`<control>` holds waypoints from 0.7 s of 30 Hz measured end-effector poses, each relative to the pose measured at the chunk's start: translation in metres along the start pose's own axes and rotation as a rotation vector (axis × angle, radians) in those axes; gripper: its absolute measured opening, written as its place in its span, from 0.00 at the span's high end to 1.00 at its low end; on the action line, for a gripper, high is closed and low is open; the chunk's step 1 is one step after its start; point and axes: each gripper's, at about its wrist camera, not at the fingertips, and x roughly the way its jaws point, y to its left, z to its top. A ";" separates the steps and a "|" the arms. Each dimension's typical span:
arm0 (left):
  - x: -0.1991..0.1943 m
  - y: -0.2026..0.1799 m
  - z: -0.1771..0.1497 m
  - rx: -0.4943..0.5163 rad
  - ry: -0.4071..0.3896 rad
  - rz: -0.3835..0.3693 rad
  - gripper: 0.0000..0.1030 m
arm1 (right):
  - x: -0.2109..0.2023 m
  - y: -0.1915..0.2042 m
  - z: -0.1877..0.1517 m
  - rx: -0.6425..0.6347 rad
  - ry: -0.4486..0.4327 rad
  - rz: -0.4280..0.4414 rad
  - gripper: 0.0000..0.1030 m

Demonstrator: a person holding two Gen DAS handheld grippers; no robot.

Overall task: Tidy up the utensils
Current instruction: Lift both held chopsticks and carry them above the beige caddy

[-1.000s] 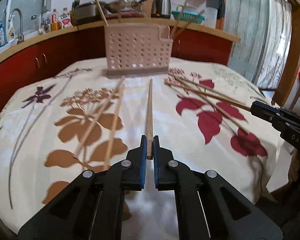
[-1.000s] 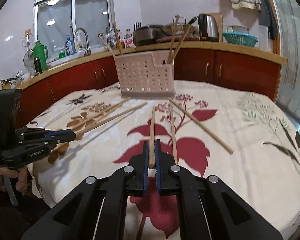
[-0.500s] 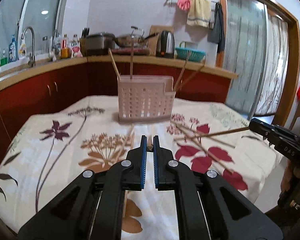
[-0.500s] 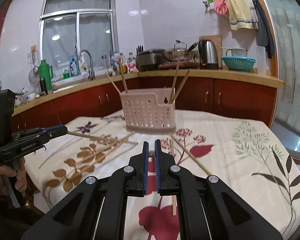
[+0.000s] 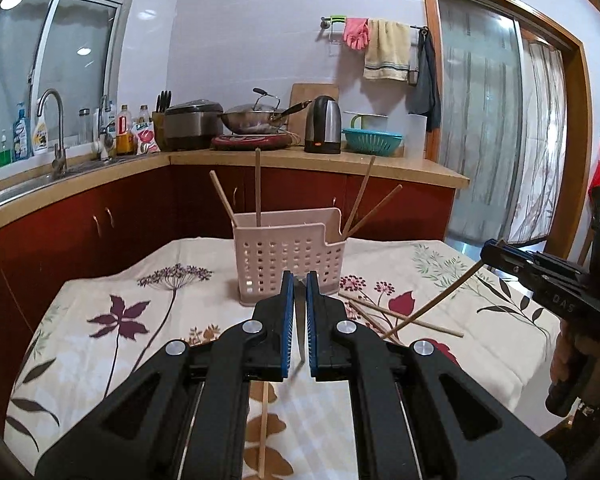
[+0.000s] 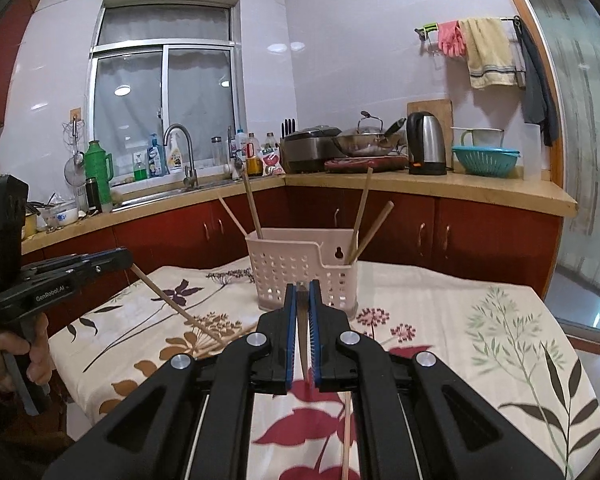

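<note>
Both grippers, left [image 5: 297, 280] & right [image 6: 303, 292], are each pinching a thin wooden chopstick [image 6: 302, 344], risking snagging the pale perforated plastic caddy [image 6: 302, 268] rim at frame centre.

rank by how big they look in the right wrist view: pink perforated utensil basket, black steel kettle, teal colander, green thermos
1. pink perforated utensil basket
2. teal colander and black steel kettle, too alike to rank
3. green thermos
The basket is nearer the camera, which inflates it.

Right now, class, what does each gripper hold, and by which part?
Each holds one wooden chopstick by an end. The left gripper clamps its chopstick; the right gripper clamps its chopstick. Both hang down toward the table.
</note>
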 end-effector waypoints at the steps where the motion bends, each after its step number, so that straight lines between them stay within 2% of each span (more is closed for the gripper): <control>1: 0.003 0.001 0.003 0.002 -0.001 -0.002 0.94 | 0.002 0.000 0.001 -0.001 -0.003 0.002 0.93; 21: 0.050 0.015 0.036 -0.023 -0.047 -0.021 0.93 | 0.047 -0.003 0.027 0.005 -0.040 0.003 0.93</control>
